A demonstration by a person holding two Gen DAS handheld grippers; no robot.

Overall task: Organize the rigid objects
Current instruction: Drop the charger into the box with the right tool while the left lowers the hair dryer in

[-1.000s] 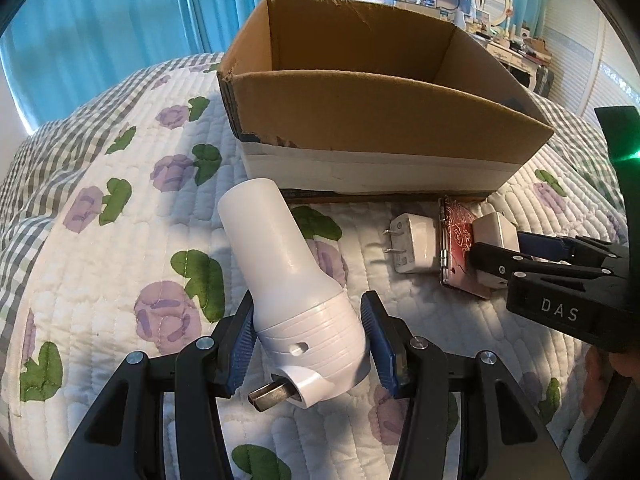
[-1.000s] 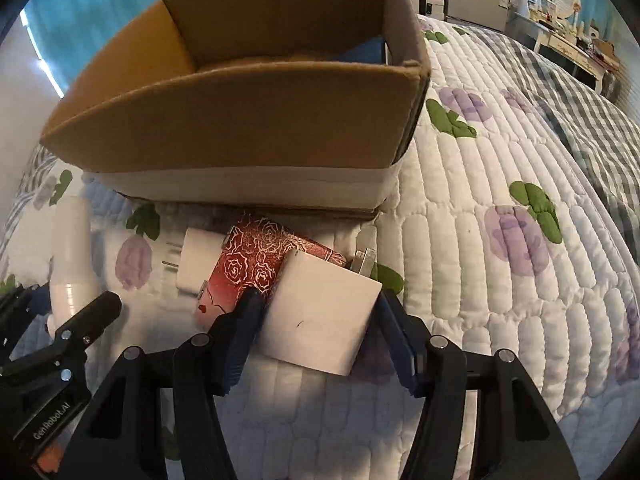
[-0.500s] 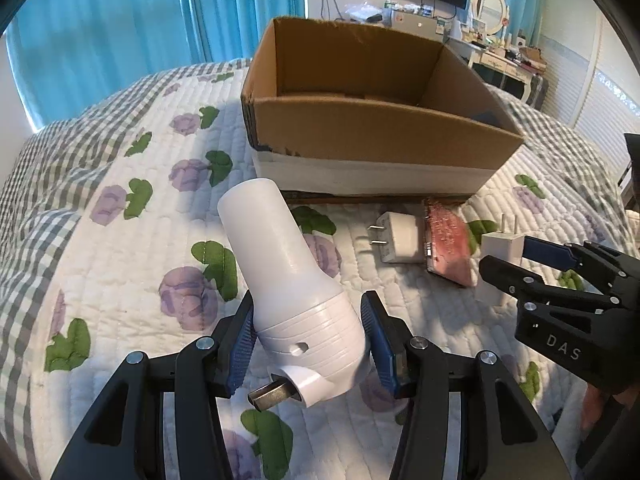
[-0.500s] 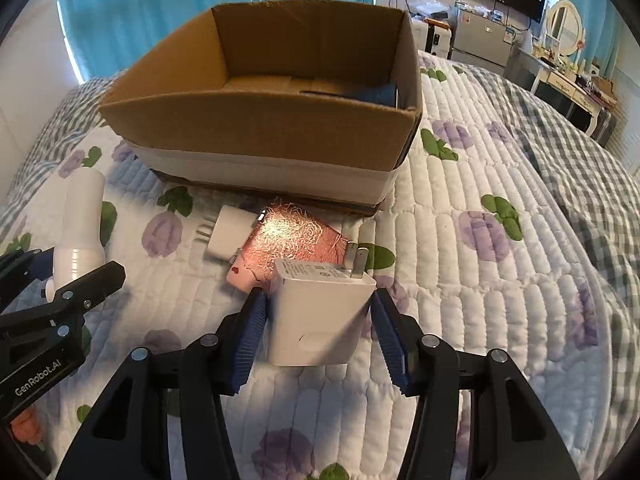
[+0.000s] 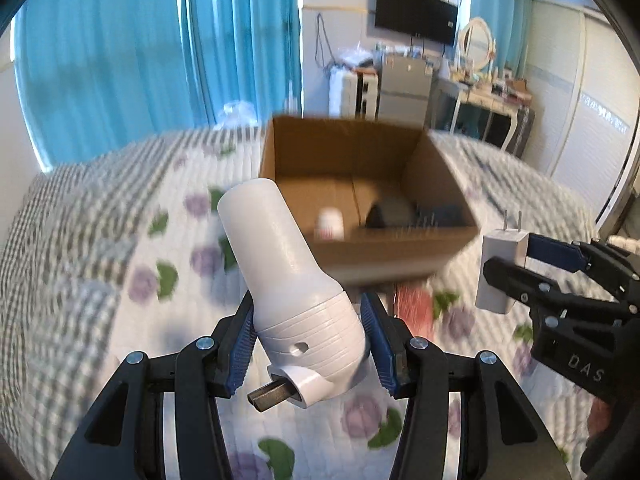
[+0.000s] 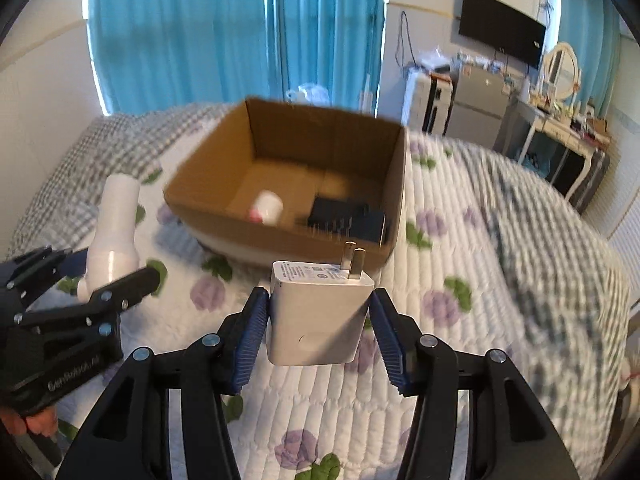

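My left gripper [image 5: 307,338] is shut on a white plastic nozzle-shaped attachment [image 5: 288,280] and holds it above the quilt; it also shows in the right wrist view [image 6: 114,232]. My right gripper [image 6: 318,330] is shut on a white plug adapter [image 6: 316,316] with its prongs up, seen also in the left wrist view [image 5: 500,270]. An open cardboard box [image 5: 360,152] stands ahead on the bed; it also shows in the right wrist view [image 6: 280,148]. It holds a small white bottle [image 6: 267,207] and a dark object [image 6: 348,218].
A red patterned box [image 5: 414,306] lies on the floral quilt [image 6: 460,320] just in front of the cardboard box. Blue curtains, a TV and a dressing table stand behind the bed.
Both grippers have risen with their objects, so the inside of the box now shows. The plug adapter has been lifted off the quilt, away from the red box.
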